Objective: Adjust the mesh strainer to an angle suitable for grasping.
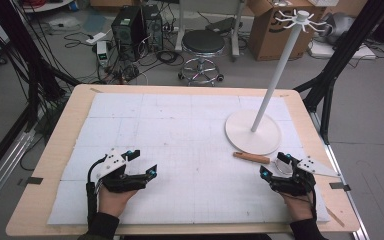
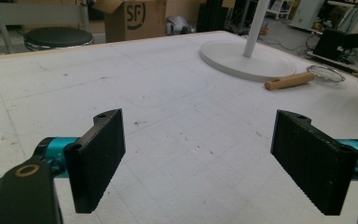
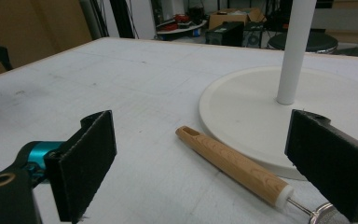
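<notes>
Just ahead of the right tool [image 1: 274, 165], wooden-handled strainer [image 1: 251, 157] beside stand base [image 1: 240, 131], both tools wide open, empty.

The strainer [image 3: 242, 170] has a pale, smooth wooden handle with visible grain and a fine wire-mesh metal bowl. The stand [image 1: 253, 131] beside it looks like matt white painted metal. The tabletop [image 1: 60, 135] is light wood at its edges under a matt white, scuffed, gridded sheet. The fingers [image 2: 100, 156] carry rough, matt black ribbed pads on glossy teal metal.
</notes>
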`<state>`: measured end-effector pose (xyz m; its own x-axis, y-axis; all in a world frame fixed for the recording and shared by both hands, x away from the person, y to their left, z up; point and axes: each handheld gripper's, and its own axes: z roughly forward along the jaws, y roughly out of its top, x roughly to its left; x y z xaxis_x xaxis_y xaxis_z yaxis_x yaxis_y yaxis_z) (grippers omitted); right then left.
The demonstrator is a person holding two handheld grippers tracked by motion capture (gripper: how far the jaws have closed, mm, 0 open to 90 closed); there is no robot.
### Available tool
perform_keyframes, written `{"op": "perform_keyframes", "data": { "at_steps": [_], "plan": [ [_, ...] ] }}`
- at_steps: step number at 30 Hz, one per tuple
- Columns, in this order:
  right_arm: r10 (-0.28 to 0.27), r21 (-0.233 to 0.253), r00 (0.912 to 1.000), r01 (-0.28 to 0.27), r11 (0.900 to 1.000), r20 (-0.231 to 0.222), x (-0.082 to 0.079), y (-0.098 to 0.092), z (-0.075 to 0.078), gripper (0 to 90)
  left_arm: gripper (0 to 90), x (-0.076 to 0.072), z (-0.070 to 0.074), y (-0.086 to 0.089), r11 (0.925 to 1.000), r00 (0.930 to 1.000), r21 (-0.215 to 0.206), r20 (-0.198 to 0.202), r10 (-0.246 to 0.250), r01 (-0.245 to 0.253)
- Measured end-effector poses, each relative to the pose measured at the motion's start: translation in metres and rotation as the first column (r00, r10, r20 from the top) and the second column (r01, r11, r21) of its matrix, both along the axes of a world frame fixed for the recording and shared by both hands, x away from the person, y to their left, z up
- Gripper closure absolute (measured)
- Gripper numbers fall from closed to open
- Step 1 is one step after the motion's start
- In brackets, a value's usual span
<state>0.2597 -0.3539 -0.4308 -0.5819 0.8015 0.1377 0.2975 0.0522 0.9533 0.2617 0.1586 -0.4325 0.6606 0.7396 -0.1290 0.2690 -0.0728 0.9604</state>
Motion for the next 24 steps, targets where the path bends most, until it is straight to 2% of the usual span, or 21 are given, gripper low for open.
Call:
{"op": "perform_keyframes", "data": {
  "at_steps": [9, 10, 11, 13, 16, 17, 18, 20, 21, 22, 24],
  "plan": [
    [-0.005, 0.012, 1.0000, 0.005, 1.000, -0.003, 0.000, 0.001, 0.001, 9.9, 18.1, -0.001, -0.001, -0.001, 0.9999, 1.0000, 0.009, -0.006, -0.006, 0.006],
    [-0.011, 0.027, 0.9999, 0.011, 1.000, -0.010, 0.000, 0.000, 0.002, 28.0, 18.1, -0.001, -0.001, -0.001, 0.9999, 1.0000, 0.010, -0.007, -0.005, 0.005],
    [-0.016, 0.035, 0.9997, 0.016, 0.999, -0.018, 0.001, -0.001, 0.003, 31.1, 18.1, -0.001, -0.001, -0.002, 0.9999, 0.9999, 0.010, -0.008, -0.007, 0.007],
    [-0.014, 0.032, 0.9995, 0.015, 0.999, -0.028, 0.001, -0.003, 0.005, 44.8, 18.1, -0.001, -0.001, -0.002, 0.9999, 0.9999, 0.012, -0.010, -0.006, 0.006],
    [-0.009, 0.026, 0.9989, 0.010, 1.000, -0.046, 0.003, -0.006, 0.007, 60.4, 18.1, -0.001, -0.002, -0.001, 0.9999, 0.9999, 0.012, -0.009, -0.006, 0.006],
    [-0.009, 0.026, 0.9989, 0.010, 1.000, -0.046, 0.003, -0.006, 0.007, 60.4, 18.1, -0.001, -0.002, -0.001, 0.9999, 1.0000, 0.011, -0.009, -0.003, 0.003],
    [-0.002, 0.032, 0.9984, 0.003, 0.999, -0.056, 0.005, -0.009, 0.008, 73.6, 18.1, 0.000, -0.003, -0.001, 0.9999, 0.9999, 0.015, -0.010, -0.001, 0.001],
    [0.001, 0.036, 0.9979, 0.002, 0.999, -0.064, 0.006, -0.010, 0.009, 76.3, 18.1, 0.000, -0.003, -0.001, 0.9998, 0.9999, 0.018, -0.017, -0.003, 0.003],
    [-0.003, 0.036, 0.9974, 0.006, 0.999, -0.072, 0.007, -0.011, 0.011, 81.5, 18.1, 0.000, -0.003, -0.001, 0.9998, 0.9999, 0.017, -0.016, -0.004, 0.004],
    [-0.004, 0.032, 0.9958, 0.007, 0.999, -0.092, 0.009, -0.013, 0.011, 86.4, 18.1, 0.000, -0.003, -0.001, 0.9999, 0.9999, 0.014, -0.014, -0.004, 0.004],
    [-0.004, 0.034, 0.9934, 0.008, 0.999, -0.114, 0.013, -0.015, 0.011, 88.9, 18.1, 0.000, -0.003, -0.001, 1.0000, 1.0000, 0.008, -0.009, -0.004, 0.004]
  ]
}}
